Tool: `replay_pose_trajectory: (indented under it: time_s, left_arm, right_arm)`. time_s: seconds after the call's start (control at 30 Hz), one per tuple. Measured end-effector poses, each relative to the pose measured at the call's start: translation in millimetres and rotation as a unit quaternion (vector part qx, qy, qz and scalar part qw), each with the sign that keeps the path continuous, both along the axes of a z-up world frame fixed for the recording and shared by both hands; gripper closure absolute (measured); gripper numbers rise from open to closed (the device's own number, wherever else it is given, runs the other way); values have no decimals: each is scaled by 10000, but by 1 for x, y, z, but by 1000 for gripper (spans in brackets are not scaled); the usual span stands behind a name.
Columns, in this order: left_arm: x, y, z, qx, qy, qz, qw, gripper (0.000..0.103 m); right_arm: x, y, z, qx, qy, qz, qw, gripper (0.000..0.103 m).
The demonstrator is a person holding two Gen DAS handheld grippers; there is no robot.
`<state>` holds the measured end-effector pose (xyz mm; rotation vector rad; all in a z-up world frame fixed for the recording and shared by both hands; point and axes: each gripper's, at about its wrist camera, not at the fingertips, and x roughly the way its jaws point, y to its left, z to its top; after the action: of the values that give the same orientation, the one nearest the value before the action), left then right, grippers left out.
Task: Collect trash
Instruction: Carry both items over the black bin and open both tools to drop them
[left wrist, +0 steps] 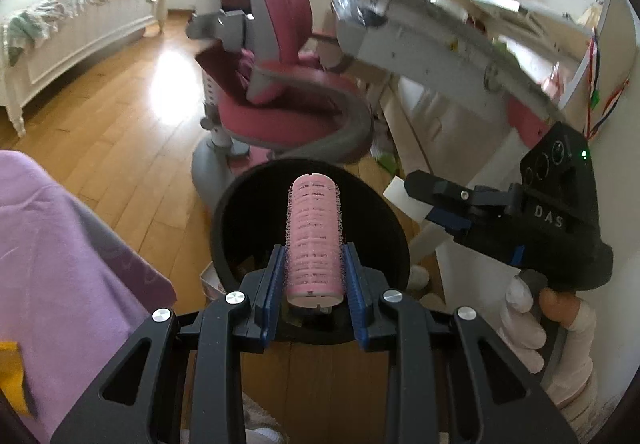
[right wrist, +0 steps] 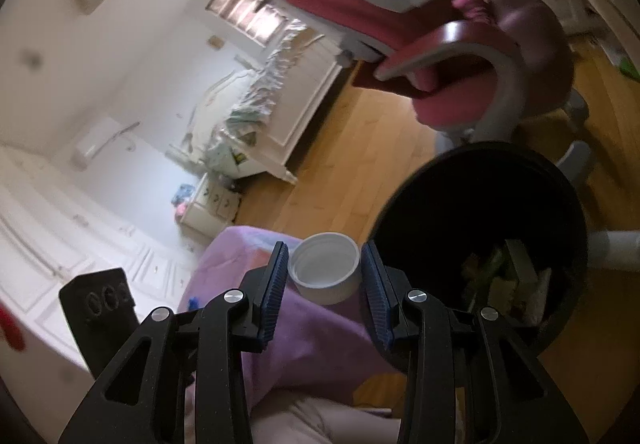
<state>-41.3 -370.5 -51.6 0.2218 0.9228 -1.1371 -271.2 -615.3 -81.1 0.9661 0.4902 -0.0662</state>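
Note:
My left gripper (left wrist: 314,264) is shut on a pink hair roller (left wrist: 316,240) and holds it over the mouth of a black trash bin (left wrist: 236,211). My right gripper (right wrist: 325,272) is shut on a white plastic cap (right wrist: 326,270), open side up, just left of the same bin (right wrist: 472,195), which holds some trash at the bottom. The right gripper also shows in the left wrist view (left wrist: 424,199), to the right of the bin, with a white piece between its fingers.
A pink and grey desk chair (left wrist: 280,83) stands behind the bin on the wooden floor (left wrist: 120,115). A white desk (left wrist: 440,39) is at the right, a white bed (left wrist: 76,23) at the far left. The person's purple clothing (left wrist: 60,264) is at the lower left.

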Motion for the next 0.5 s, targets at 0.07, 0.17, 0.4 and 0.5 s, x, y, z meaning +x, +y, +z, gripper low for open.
replay_pose_trajectory:
  time_s: [0.07, 0.17, 0.4, 0.5]
  left_arm:
    - [1, -8, -7, 82, 46, -92, 9999, 74]
    - [3, -19, -19, 237, 96, -161, 9995, 74]
    - [4, -36, -36, 449, 167, -249, 9985, 74]
    - [5, -42, -41, 510, 211, -286, 9981, 74]
  right_arm:
    - [1, -3, -7, 62, 53, -43, 10000, 64]
    - [4, -8, -20, 151, 153, -121, 9997, 64]
    - [8, -18, -44, 259, 326, -223, 9989, 64]
    - [10, -21, -52, 291, 386, -253, 9985, 64]
